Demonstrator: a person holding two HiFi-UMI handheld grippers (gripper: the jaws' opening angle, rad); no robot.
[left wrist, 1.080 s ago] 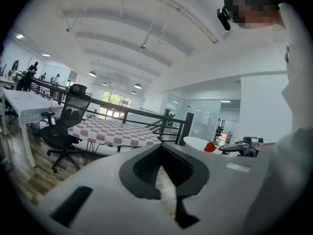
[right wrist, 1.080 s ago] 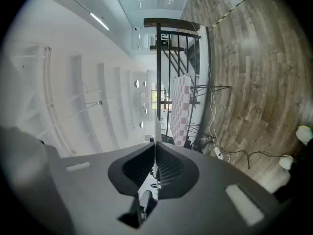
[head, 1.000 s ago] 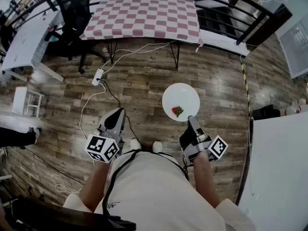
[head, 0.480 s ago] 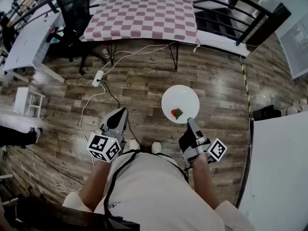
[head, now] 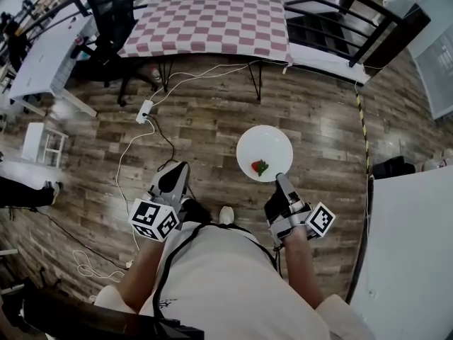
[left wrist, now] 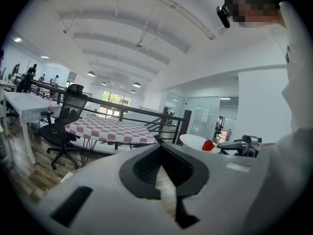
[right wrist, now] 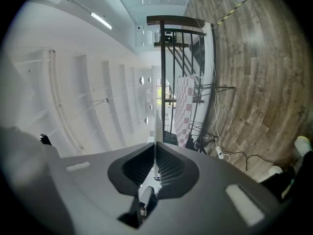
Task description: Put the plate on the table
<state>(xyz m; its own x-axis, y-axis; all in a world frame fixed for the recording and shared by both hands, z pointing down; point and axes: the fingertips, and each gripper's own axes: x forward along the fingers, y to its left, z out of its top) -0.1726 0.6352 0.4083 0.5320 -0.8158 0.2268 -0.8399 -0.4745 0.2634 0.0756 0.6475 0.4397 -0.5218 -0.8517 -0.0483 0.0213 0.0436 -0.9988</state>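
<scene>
Wood-plank floor [head: 212, 119], black railing [right wrist: 162, 72]

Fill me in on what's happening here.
A person holds a gripper in each hand. The right gripper is shut on the rim of a white plate with a small red food item on it, above the wood floor. The left gripper is shut and empty. The checkered table stands ahead, not yet reached.

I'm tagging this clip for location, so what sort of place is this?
Probably an open-plan office or lab: a wheeled office chair, white desks, and a black railing behind the checked-cloth table.
</scene>
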